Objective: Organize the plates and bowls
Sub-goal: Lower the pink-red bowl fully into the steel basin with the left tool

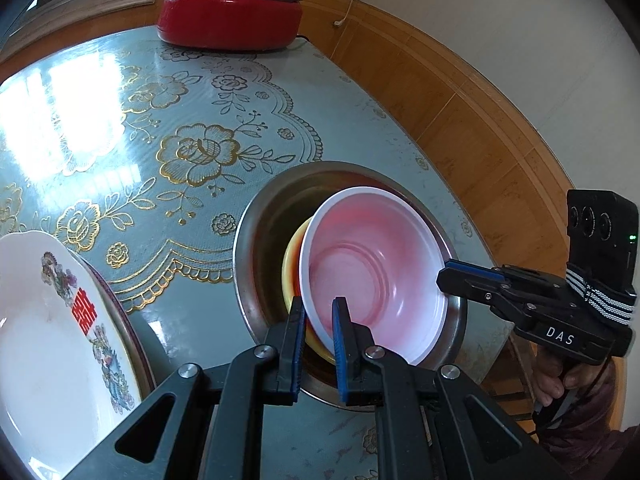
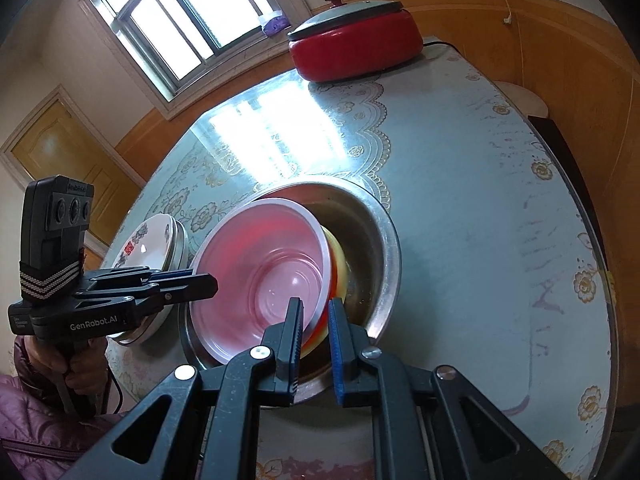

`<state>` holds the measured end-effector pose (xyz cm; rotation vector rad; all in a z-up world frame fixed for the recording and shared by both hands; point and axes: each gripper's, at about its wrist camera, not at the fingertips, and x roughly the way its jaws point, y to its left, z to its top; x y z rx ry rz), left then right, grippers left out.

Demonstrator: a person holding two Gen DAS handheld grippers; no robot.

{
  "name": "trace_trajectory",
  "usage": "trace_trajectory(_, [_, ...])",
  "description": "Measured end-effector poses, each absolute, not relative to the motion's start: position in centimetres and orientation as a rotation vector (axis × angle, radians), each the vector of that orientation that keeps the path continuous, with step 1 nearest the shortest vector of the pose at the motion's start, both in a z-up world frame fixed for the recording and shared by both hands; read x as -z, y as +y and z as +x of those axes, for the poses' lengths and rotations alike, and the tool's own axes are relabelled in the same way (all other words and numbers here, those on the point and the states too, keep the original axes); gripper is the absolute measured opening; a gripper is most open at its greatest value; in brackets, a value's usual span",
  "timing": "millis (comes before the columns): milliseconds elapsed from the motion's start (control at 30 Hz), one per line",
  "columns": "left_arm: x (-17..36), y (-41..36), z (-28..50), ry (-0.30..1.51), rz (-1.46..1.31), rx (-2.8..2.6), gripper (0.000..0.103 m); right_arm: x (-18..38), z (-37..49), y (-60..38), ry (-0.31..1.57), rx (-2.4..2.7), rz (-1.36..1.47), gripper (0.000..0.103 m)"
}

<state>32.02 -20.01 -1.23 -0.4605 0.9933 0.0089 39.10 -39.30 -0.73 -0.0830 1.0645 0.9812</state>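
The left claw (image 1: 318, 312) is clenched on the near-left rim of the pale pink round plastic bowl (image 1: 372, 276), and the right claw (image 2: 316, 312) grips its near-right rim, perhaps catching the yellow bowl (image 2: 340, 264) beneath as well. Both bowls sit tilted inside the wide steel basin (image 1: 260, 216) on the blue flowered bench (image 1: 192, 92). To the left lies a white painted plate (image 1: 48, 332); at the far end stands a red lidded pot (image 1: 230, 8).

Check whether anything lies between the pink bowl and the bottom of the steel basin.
Yes. A yellow bowl sits in the steel basin directly under the tilted pink bowl, keeping it off the bottom. The left gripper and the right gripper are shut on the pink bowl's rim; nothing stands between them and it.
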Motion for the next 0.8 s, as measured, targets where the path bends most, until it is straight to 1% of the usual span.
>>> trace_trajectory(167, [1.0,-20.4,32.5,0.998,-0.421,-0.035,0.013,0.7,39.1,-39.3,1.061,-0.975,-0.086,0.012])
trace_trajectory(200, [1.0,-20.5,32.5,0.999,-0.407,-0.050,0.015,0.7,39.2,-39.3,1.059,-0.969,-0.087,0.012])
trace_trajectory(267, [1.0,-20.4,32.5,1.000,-0.402,-0.066,0.024,0.7,39.2,-39.3,1.055,-0.948,-0.096,0.012])
trace_trajectory(367, [0.7,-20.5,32.2,0.984,-0.385,-0.073,0.029,0.7,39.1,-39.1,1.047,-0.926,-0.117,0.012])
trace_trajectory(533, [0.4,-20.5,31.9,0.965,-0.361,-0.089,0.028,0.6,39.1,-39.0,1.037,-0.915,-0.127,0.012])
trace_trajectory(633, [-0.1,-20.8,31.4,0.933,-0.310,-0.116,0.028,0.6,39.2,-39.0,1.035,-0.908,-0.117,0.015])
trace_trajectory(700, [-0.2,-21.1,31.3,0.925,-0.272,-0.127,0.028,0.3,39.2,-39.0,1.027,-0.912,-0.109,0.024])
trace_trajectory(800, [0.1,-21.2,31.4,0.933,-0.271,-0.117,0.028,0.1,39.0,-38.7,1.009,-0.899,-0.138,0.026])
